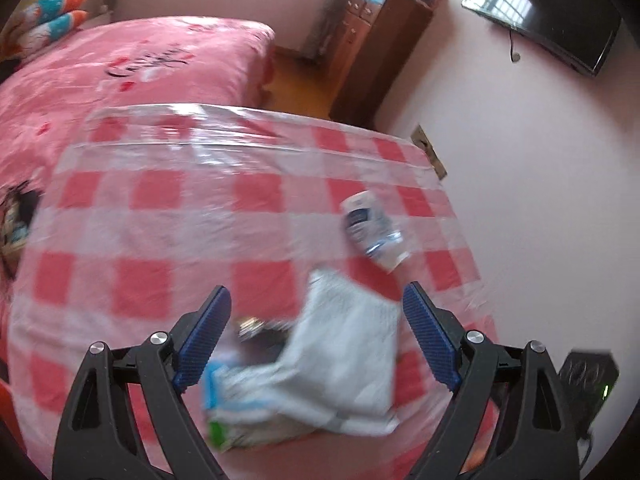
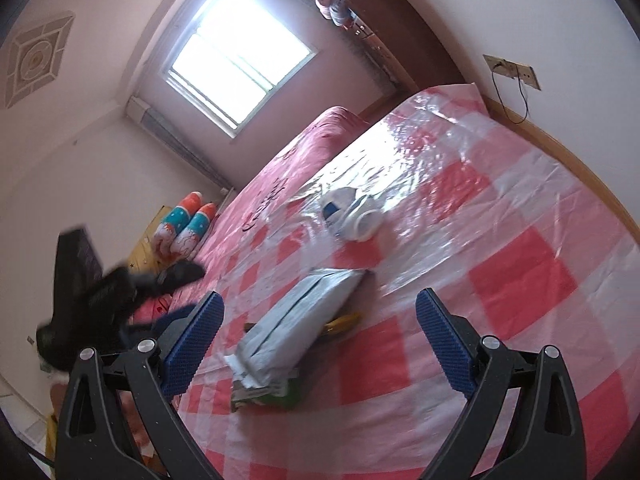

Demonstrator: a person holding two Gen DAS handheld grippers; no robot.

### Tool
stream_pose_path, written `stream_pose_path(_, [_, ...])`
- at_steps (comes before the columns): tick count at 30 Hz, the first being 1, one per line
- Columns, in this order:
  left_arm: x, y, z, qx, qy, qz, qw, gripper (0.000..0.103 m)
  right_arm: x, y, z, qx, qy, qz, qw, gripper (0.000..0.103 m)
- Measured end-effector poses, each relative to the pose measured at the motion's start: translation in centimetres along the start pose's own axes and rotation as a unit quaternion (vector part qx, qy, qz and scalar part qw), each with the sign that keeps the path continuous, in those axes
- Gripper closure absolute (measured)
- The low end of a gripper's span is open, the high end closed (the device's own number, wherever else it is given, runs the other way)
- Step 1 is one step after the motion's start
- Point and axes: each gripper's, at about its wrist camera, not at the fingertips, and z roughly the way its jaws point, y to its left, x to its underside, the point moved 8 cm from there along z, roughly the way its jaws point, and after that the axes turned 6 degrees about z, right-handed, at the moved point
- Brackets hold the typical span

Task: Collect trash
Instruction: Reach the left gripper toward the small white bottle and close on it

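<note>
Home bedroom: bed [image 1: 132,68] w/ pink cover, wooden cabinet [image 1: 372,52], wall TV [image 1: 560,12], window [image 2: 236,64], plush pillows [image 2: 186,228]

Pale pink walls; bright window [image 2: 240,68]; pink-covered bed [image 1: 132,68]; wooden cabinet [image 1: 380,48]; wall-mounted television [image 1: 552,12].

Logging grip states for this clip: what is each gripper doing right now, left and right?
Left gripper: open, holding nothing, above the grey mailer bag.
Right gripper: open, holding nothing, pointed toward the same bag.
</note>
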Motion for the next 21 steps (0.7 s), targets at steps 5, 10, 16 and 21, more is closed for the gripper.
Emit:
stream_pose_path(5, [-1.8, -3.3, 5.7, 0.006, 0.047, -0.001, 0.9989, 0.015, -0.1, -1.1, 0.3, 0.008, 0.018, 0.0, 1.0, 0.007])
stream_pose_path(10, [-3.1, -4.9, 10.6, 0.003, 0.088, -0.02, 0.9959, 0.015, -0.1, -2.4, 0.7, 0.011, 0.033, 0.017, 0.999, 0.007])
stream_pose_path(16, [-4.2, -5.4, 14.2, -0.032, 0.109, -0.014, 0.9934, 0.015, -0.8, -2.9, 0.3, 0.01, 0.022, 0.014, 1.0, 0.007])
stream_pose_path(21, [-4.8, -5.5, 15.9, -0.055, 0.111, -0.002, 0.9923, 0.015, -0.9, -3.0, 0.1, 0.001, 0.026, 0.022, 0.999, 0.007])
